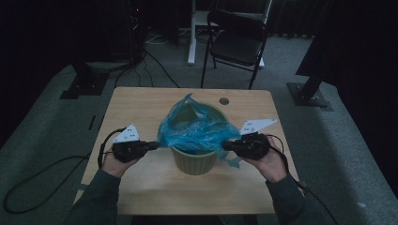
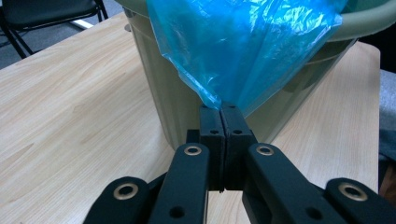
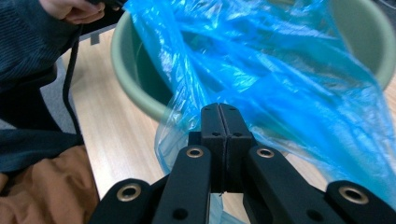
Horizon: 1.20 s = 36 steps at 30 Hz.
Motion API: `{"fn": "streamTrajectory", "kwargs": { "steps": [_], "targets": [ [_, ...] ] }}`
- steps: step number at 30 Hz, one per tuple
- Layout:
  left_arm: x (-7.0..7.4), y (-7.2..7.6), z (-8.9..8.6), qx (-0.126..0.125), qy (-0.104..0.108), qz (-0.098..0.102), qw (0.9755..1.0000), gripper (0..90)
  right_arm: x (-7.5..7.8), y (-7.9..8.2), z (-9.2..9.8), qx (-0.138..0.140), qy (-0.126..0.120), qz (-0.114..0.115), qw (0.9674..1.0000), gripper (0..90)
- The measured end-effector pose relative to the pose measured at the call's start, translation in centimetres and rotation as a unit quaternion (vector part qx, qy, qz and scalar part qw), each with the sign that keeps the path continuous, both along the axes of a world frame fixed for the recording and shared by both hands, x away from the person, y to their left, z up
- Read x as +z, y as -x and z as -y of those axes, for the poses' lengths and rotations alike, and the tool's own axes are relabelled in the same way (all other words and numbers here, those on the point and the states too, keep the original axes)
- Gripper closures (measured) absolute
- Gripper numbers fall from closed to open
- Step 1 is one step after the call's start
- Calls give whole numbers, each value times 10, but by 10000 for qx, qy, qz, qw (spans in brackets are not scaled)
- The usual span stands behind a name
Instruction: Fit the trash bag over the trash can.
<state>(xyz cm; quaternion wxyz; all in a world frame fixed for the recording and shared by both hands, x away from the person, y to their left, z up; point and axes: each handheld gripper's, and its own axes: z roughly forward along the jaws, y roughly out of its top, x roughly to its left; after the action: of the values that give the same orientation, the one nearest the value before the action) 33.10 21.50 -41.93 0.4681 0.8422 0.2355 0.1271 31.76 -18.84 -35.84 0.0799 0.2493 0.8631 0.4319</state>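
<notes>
Two hand-held grippers pinch a blue plastic bag across a green bin on a wooden tabletop.

Nearest, a person's forearms in dark sleeves enter from the bottom edge. The left hand-held gripper [image 1: 152, 145] has its jaws pressed fully together on the bag's left edge — its own view shows the film trapped between the closed tips. The right hand-held gripper [image 1: 226, 146] is likewise clamped tight on the bag's right side. Between them the blue plastic bag [image 1: 195, 126] stretches over the mouth of the green bin [image 1: 195, 161], which stands upright near the middle of the tabletop [image 1: 141, 101]. Farther back — a dark folding chair [image 1: 237, 40] on grey carpet.
</notes>
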Motion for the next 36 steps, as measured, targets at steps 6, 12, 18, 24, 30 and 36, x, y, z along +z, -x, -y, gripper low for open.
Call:
{"fn": "streamTrajectory", "kwargs": {
  "steps": [6,12,18,24,30,36],
  "targets": [
    [8,8,-1,118,-70,134,9998,791,-2,3,-2,126,71,-16,9999,900],
    [17,11,-9,211,78,226,9995,742,-2,3,-2,143,71,-21,9999,900],
    [24,15,-10,224,166,352,9990,690,-2,3,-2,174,80,-25,9998,900],
    [32,12,-7,242,194,395,9987,636,-2,3,-2,186,86,-30,9998,900],
    [38,4,-4,322,219,474,9981,609,-2,2,-2,198,80,-40,9998,900],
    [43,2,-7,376,281,507,9976,589,-3,2,-2,205,80,-37,9998,900]
  ]
}}
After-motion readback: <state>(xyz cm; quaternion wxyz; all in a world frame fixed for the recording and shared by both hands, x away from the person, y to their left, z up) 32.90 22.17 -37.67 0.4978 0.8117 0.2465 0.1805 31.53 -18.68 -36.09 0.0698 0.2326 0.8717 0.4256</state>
